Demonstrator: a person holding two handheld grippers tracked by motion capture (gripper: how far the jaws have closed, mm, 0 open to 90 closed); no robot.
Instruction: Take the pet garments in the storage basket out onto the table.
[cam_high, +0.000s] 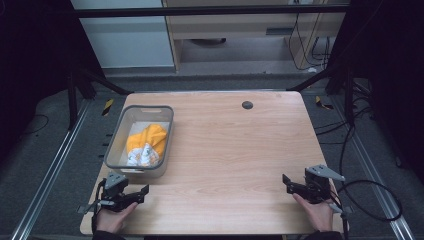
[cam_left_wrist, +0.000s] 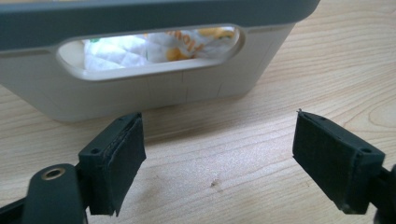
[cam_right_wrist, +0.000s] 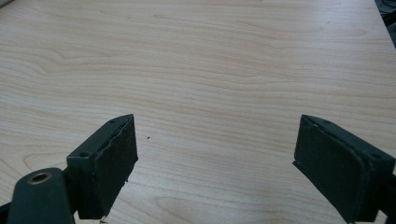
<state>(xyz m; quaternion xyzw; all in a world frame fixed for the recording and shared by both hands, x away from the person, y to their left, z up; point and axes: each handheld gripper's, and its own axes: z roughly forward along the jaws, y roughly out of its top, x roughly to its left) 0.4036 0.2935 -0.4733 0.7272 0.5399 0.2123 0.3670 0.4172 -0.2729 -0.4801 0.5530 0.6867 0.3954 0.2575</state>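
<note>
A grey plastic bin (cam_high: 114, 150) stands on the left part of the wooden table (cam_high: 225, 150), with a crumpled orange and white packet (cam_high: 146, 143) inside. My left gripper (cam_high: 141, 192) rests at the front left corner, just in front of the bin, open and empty. In the left gripper view the bin's handle slot (cam_left_wrist: 149, 49) is close ahead, the packet (cam_left_wrist: 140, 46) showing through it, and the gripper (cam_left_wrist: 217, 161) has its jaws wide apart. My right gripper (cam_high: 287, 184) lies open at the front right; the right gripper view has it (cam_right_wrist: 215, 163) over bare wood.
A small dark round grommet (cam_high: 247, 105) sits near the table's far edge. Metal frame legs and cables run on the floor at both sides. A cable loop (cam_high: 372, 200) trails off the right gripper past the table's right edge.
</note>
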